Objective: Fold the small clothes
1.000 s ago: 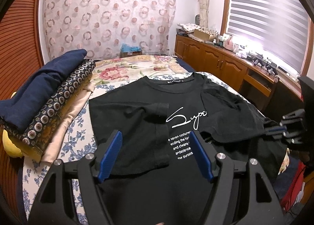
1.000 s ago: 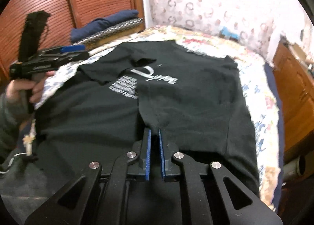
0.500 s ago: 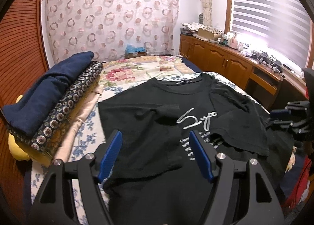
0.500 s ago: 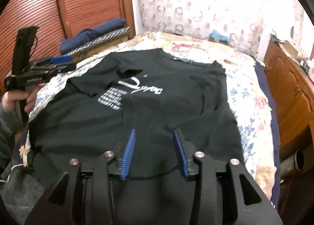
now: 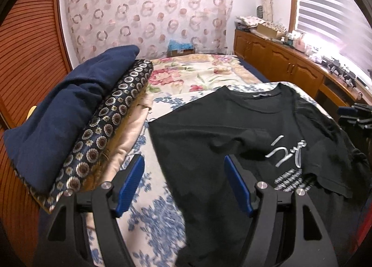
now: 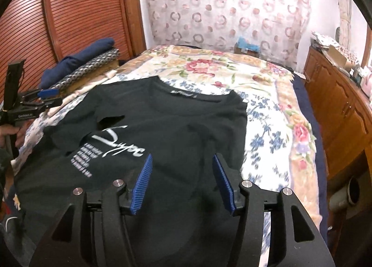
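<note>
Setting: a bedroom in a home. A bed with floral covers fills the middle of both views. A patterned curtain hangs on the far wall at 12 o'clock. Wooden cabinets topped with household clutter run along 2 o'clock beneath a window blind. Slatted wooden doors stand at 10 o'clock, with folded textiles stacked beside them.

floral-covered bed, black t-shirt spread flat on it, stack of folded fabrics along left edge
</note>
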